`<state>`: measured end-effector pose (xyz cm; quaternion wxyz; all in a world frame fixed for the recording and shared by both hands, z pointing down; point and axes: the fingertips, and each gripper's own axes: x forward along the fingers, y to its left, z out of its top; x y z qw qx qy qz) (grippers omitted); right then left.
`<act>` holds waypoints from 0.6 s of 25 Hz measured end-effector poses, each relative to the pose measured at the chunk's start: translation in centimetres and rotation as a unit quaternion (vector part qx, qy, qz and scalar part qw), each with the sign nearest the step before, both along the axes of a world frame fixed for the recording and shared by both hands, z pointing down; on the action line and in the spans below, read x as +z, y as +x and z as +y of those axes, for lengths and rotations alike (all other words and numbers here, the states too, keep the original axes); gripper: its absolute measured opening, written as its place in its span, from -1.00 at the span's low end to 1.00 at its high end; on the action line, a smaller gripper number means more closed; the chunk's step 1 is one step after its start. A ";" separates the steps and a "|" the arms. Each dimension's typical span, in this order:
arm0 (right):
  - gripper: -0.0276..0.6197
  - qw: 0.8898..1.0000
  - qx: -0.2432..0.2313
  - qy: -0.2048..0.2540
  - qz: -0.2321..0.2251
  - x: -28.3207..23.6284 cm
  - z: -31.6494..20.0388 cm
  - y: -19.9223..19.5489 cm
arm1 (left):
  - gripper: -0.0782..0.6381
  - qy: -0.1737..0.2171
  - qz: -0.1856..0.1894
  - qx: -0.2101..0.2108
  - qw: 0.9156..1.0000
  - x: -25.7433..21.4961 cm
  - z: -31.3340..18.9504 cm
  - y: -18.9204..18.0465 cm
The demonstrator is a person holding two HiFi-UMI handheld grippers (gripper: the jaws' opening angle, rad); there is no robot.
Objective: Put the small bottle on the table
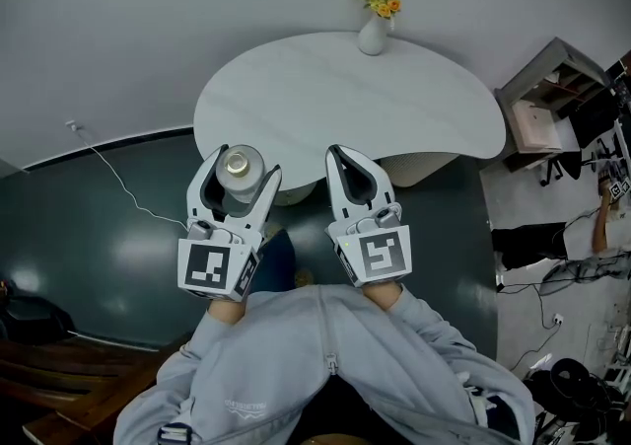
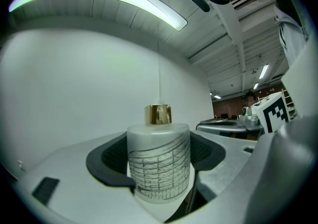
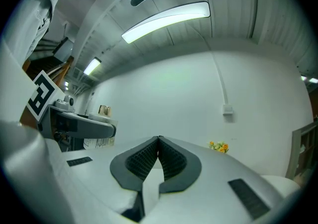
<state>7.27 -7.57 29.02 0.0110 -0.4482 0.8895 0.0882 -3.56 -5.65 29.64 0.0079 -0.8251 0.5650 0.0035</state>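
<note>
The small bottle (image 1: 240,172) is frosted white with a gold cap and thin black line print. My left gripper (image 1: 239,177) is shut on it and holds it upright in the air, just short of the white table's (image 1: 345,98) near edge. The left gripper view shows the bottle (image 2: 159,163) standing between the two dark pads (image 2: 112,161). My right gripper (image 1: 352,169) hovers beside it, jaws closed tip to tip with nothing between them (image 3: 159,143). From the right gripper view the bottle (image 3: 102,113) shows small at the left.
A white vase of yellow flowers (image 1: 375,24) stands at the table's far edge. A dark floor lies below the grippers, with a white cable (image 1: 108,172) at left. Shelving (image 1: 552,98) and chairs crowd the right side.
</note>
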 end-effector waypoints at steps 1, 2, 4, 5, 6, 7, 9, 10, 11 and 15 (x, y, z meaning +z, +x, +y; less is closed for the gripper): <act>-0.83 1.000 0.000 0.000 0.000 0.1 -0.2 0.0 | 0.15 0.001 0.000 0.001 1.000 0.1 -0.3 0.0; -0.83 1.000 0.001 0.001 0.000 0.2 -0.4 -0.1 | 0.15 0.001 0.000 0.003 1.000 0.3 -0.5 0.0; -0.83 1.000 0.002 0.004 0.001 0.5 -0.8 -0.5 | 0.15 0.002 0.000 0.008 1.000 0.7 -1.2 -0.3; -0.83 1.000 0.004 0.006 0.002 0.6 -1.2 -0.7 | 0.15 0.003 0.001 0.010 1.000 0.9 -1.6 -0.4; -0.83 1.000 0.005 0.007 0.003 0.7 -1.8 -0.9 | 0.15 0.004 0.002 0.013 1.000 1.0 -2.2 -0.5; -0.83 1.000 0.007 0.008 0.004 0.7 -2.4 -1.1 | 0.15 0.005 0.001 0.015 1.000 1.0 -2.9 -0.6; -0.83 1.000 0.009 0.010 0.006 0.5 -3.7 -1.4 | 0.15 0.009 -0.002 0.019 1.000 0.8 -4.2 -0.8; -0.83 1.000 0.011 0.011 0.006 0.4 -4.3 -1.6 | 0.15 0.010 -0.003 0.021 1.000 0.8 -4.9 -0.9; -0.83 1.000 0.013 0.011 0.005 0.2 -5.0 -1.8 | 0.15 0.012 -0.004 0.022 1.000 0.7 -5.6 -1.0; -0.83 1.000 0.013 0.014 0.005 0.2 -8.3 -2.9 | 0.15 0.013 -0.006 0.031 0.999 0.8 -9.0 -1.7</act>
